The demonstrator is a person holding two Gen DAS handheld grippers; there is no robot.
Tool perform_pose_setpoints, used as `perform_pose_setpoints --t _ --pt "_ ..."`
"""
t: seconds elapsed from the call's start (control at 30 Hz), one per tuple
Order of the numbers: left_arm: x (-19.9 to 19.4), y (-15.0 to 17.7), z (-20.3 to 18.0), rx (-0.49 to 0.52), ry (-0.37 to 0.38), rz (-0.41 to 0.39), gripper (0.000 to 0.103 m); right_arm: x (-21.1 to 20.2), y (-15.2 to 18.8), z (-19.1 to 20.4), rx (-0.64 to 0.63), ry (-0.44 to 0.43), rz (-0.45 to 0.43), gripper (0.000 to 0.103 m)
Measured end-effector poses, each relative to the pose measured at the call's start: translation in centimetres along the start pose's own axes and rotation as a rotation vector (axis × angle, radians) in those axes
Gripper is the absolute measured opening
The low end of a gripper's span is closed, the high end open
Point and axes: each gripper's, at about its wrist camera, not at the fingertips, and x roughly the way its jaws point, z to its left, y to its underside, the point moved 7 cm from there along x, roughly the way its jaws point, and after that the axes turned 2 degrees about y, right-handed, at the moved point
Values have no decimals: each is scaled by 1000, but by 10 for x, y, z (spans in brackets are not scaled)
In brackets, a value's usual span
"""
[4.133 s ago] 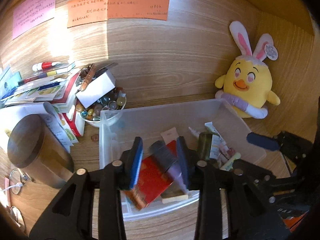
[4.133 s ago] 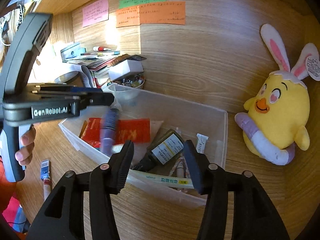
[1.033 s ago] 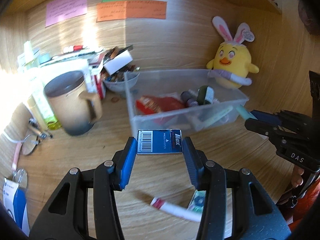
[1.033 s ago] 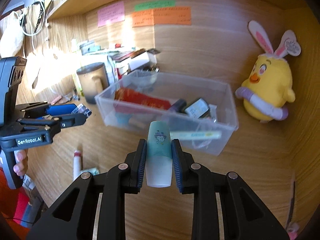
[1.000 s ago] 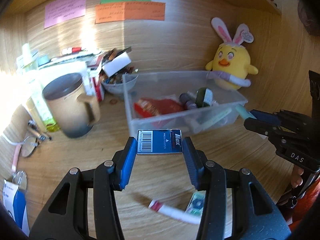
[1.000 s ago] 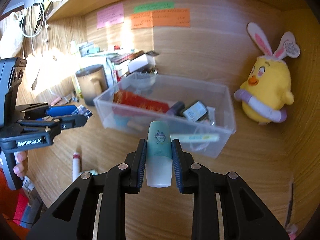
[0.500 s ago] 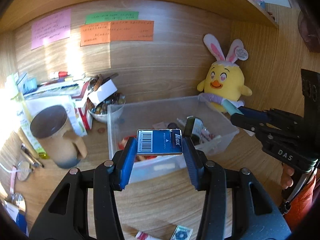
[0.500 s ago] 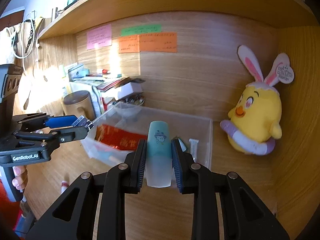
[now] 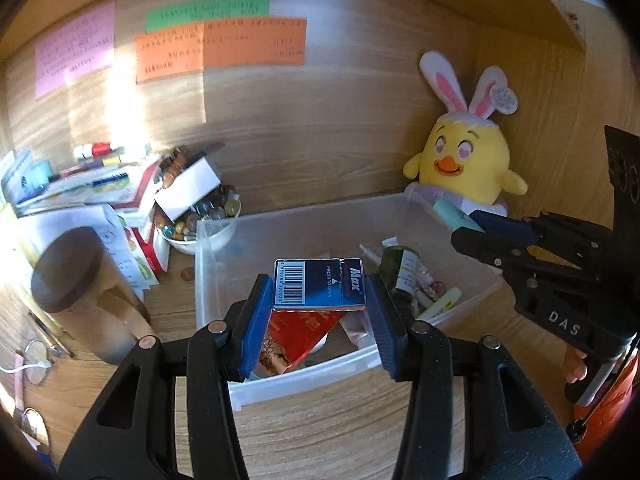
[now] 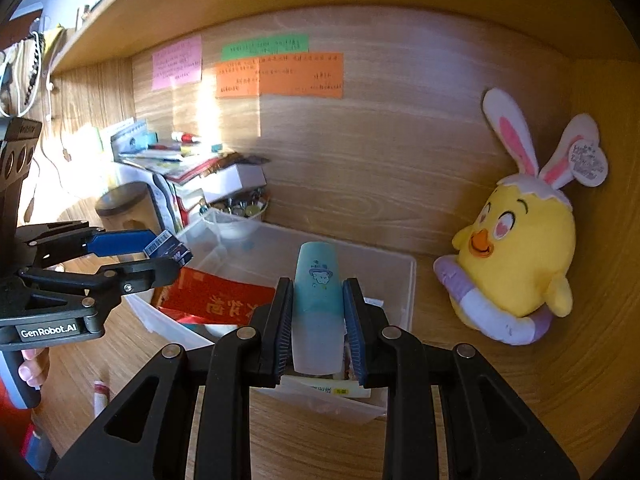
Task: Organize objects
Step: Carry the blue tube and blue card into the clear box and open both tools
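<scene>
My left gripper (image 9: 319,312) is shut on a small blue box (image 9: 319,287) with a barcode, held above the near part of the clear plastic bin (image 9: 216,312). Seen from the right wrist, the left gripper (image 10: 172,258) hangs over the bin's left wall (image 10: 138,304) with the blue box (image 10: 167,248) at its tip. My right gripper (image 10: 318,326) is shut on a pale teal tube (image 10: 318,300), upright, over the bin's near right part. From the left wrist, the right gripper (image 9: 466,230) shows at right with the teal tube (image 9: 454,215). Inside the bin lie a red packet (image 9: 304,334) and a dark bottle (image 9: 402,270).
A yellow plush chick (image 10: 520,248) with rabbit ears sits right of the bin against the wooden back wall. A brown mug (image 9: 76,292), a stack of books (image 9: 100,192) and a bowl of marbles (image 9: 202,220) crowd the left. A red-capped tube (image 10: 100,396) lies on the desk.
Both grippers have moved forward toward the bin with their loads, now hanging over it. The bin and the plush chick look larger and closer. Neither grip has changed.
</scene>
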Motion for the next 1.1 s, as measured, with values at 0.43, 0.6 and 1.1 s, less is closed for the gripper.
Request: perform_pose_setpoints --t 0.43,0.6,1.1 --pt "44 18 0 -1 13 96 47 55 28 -9 26 7 140 23" --pt "44 16 -3 18 5 87 47 64 34 -8 18 12 168 23" --pt "-2 7 -3 29 -8 3 75 46 28 -4 3 19 156 35"
